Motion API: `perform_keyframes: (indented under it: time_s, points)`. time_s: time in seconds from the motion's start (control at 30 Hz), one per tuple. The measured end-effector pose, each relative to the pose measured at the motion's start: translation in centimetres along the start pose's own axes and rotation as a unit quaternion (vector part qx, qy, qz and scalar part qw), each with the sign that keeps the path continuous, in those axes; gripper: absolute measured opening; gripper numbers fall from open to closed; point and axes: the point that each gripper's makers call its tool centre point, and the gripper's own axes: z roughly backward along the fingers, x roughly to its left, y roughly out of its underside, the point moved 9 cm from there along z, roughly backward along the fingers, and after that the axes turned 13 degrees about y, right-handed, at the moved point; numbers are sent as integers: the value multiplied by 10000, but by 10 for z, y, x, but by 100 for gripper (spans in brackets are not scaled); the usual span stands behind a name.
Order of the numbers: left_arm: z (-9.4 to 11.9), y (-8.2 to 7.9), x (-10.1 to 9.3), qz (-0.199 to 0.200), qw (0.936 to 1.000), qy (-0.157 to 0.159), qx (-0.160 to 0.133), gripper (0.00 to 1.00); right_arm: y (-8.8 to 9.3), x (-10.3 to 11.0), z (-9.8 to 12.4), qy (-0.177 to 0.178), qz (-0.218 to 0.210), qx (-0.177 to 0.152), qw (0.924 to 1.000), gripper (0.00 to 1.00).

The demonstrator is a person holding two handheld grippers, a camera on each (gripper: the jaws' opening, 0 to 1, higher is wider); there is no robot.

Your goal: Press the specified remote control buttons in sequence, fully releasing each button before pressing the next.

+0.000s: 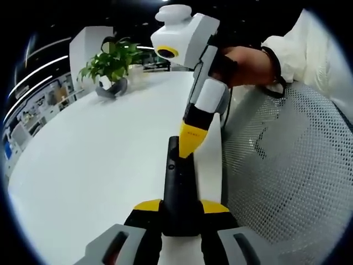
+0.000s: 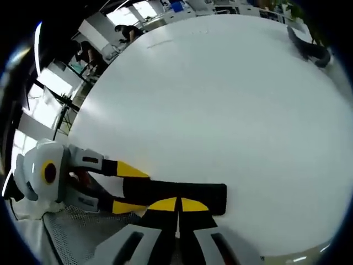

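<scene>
My left tongs (image 1: pixel 181 212) clamp the near end of the slim black plastic remote control (image 1: pixel 179 190) at the edge of the round white desk (image 1: pixel 99 160); my right tongs (image 2: pixel 177 205), closed tip to tip, rest on its face. I judge an off-centre push could tip it off that edge.

No text I can read in either view. The right claw (image 1: pixel 193 138) carries small dark marks on its yellow tip in the left gripper view, too blurred to make out. The black remote (image 1: pixel 179 187) shows no legible labels or numbers. Nothing printed on the white table (image 2: pixel 220 99).
</scene>
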Motion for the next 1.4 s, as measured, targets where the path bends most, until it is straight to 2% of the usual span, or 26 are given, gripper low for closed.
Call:
perform_keyframes:
  time_s: [0.1,0.33,0.47,0.57,0.67,0.93,1.2,1.33,1.4]
  points:
    - [0,0,0,-21,10000,3,8,24,3,0,-3,-50,-13,132,9999,0]
    - [-1,0,0,-22,10000,-1,-6,25,2,3,-2,25,157,8,9999,0]
    - [0,0,0,-9,10000,5,-15,25,2,0,-3,-45,136,-28,9999,0]
    - [0,0,0,-43,10000,13,-3,25,1,4,-4,157,508,-124,9985,0]
    - [0,0,0,-43,10000,15,-2,25,1,7,-4,208,618,-149,9978,0]
    - [1,1,-1,-20,10000,6,-3,25,-1,2,-3,61,234,-63,9997,0]
    - [1,1,0,-47,10000,12,-20,25,-1,3,-2,162,268,-63,9995,0]
    - [1,1,0,-46,10000,17,-30,25,-2,-2,-1,344,285,-165,9989,0]
    - [1,1,0,-46,10000,18,-35,25,-2,-3,-2,291,244,-136,9992,0]
